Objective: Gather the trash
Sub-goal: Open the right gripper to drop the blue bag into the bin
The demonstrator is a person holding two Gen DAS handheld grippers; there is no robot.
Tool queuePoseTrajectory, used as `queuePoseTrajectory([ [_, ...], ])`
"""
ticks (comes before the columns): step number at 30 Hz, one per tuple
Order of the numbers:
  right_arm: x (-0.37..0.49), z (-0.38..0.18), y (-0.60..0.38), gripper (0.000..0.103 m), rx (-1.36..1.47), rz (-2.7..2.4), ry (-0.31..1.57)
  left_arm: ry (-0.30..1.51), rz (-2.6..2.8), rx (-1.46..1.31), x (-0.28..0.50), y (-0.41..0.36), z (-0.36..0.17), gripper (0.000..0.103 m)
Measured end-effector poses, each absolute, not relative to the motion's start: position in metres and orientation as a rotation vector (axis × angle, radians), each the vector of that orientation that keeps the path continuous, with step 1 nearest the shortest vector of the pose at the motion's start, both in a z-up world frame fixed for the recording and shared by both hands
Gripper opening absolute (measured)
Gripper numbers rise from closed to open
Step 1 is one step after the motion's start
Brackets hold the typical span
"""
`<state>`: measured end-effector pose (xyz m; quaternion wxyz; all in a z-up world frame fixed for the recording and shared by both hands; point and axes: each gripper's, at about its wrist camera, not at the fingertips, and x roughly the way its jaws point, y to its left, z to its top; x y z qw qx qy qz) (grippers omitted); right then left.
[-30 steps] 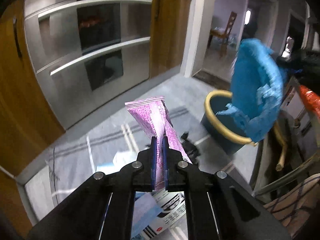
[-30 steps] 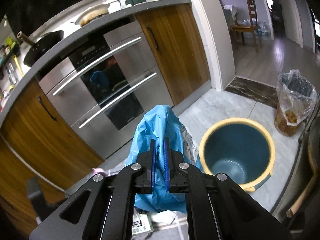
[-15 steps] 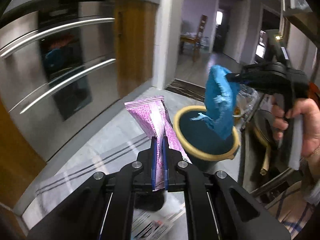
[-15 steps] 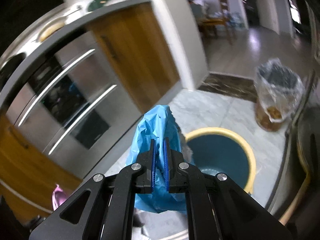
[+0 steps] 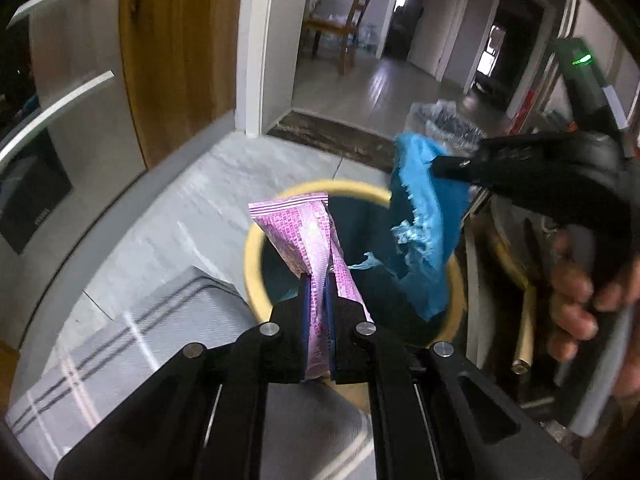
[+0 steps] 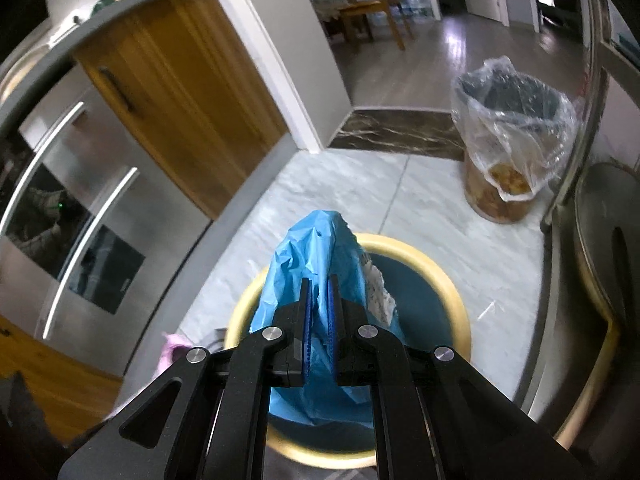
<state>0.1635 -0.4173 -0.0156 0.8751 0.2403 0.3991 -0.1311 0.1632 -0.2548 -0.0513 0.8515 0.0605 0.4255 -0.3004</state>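
Your left gripper [image 5: 318, 300] has its fingers [image 5: 305, 304] pinched nearly shut on the crinkled pink-purple foil snack wrapper [image 5: 306, 236], gripped low on its twisted waist so the wide sealed end fans up ahead of the fingers and nothing dangles. Just beyond and below those fingers sits the round dark-teal bin with the yellow rim [image 5: 256, 248], so the wrapper hangs over the mouth, likely so it drops in once you let go. Your right gripper [image 6: 320, 312] is likewise clamped nearly closed on the crumpled blue plastic bag [image 6: 316, 248], which bulges above and sags below its fingers; a bit of white printed paper [image 6: 376, 288] pokes out on the right side of the bag. That bag hangs directly over the same bin opening [image 6: 440, 272]. In the left wrist view your right hand [image 5: 576, 300] holds that gripper right of your left fingers, both loads crowded over one mouth. Beyond the fingers, well apart, stands a clear-bag-lined bin [image 6: 516, 128]. Release looks like the next step; the light bag may snag on the rim.
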Motion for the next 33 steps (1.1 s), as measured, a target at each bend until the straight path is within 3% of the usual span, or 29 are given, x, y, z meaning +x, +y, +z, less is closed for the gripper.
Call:
queuePoseTrajectory([
  [5, 0.165, -0.029, -0.431, 0.008, 0.548, -0.279, 0.845, 0.915, -0.65, 0.192, 0.167, -0.281, -0.075, 0.008],
  [8, 0.167, -0.033, -0.432, 0.009, 0.549, -0.273, 0.857, 0.906, -0.657, 0.243, 0.167, -0.286, -0.079, 0.016],
  [12, 0.166, -0.03, -0.433, 0.023, 0.554, -0.28, 0.843, 0.889, -0.659, 0.216, 0.166, -0.281, -0.073, 0.036],
  [20, 0.166, -0.022, -0.427, 0.042, 0.533, -0.272, 0.827, 0.875, -0.614, 0.191, 0.155, -0.256, -0.061, 0.05],
  [28, 0.167, -0.004, -0.402, 0.085, 0.431, -0.213, 0.79, 0.831, -0.524, 0.168, 0.138, -0.217, -0.041, 0.081],
  [33, 0.165, 0.007, -0.385, 0.092, 0.368, -0.18, 0.775, 0.796, -0.466, 0.17, 0.127, -0.194, -0.027, 0.089],
])
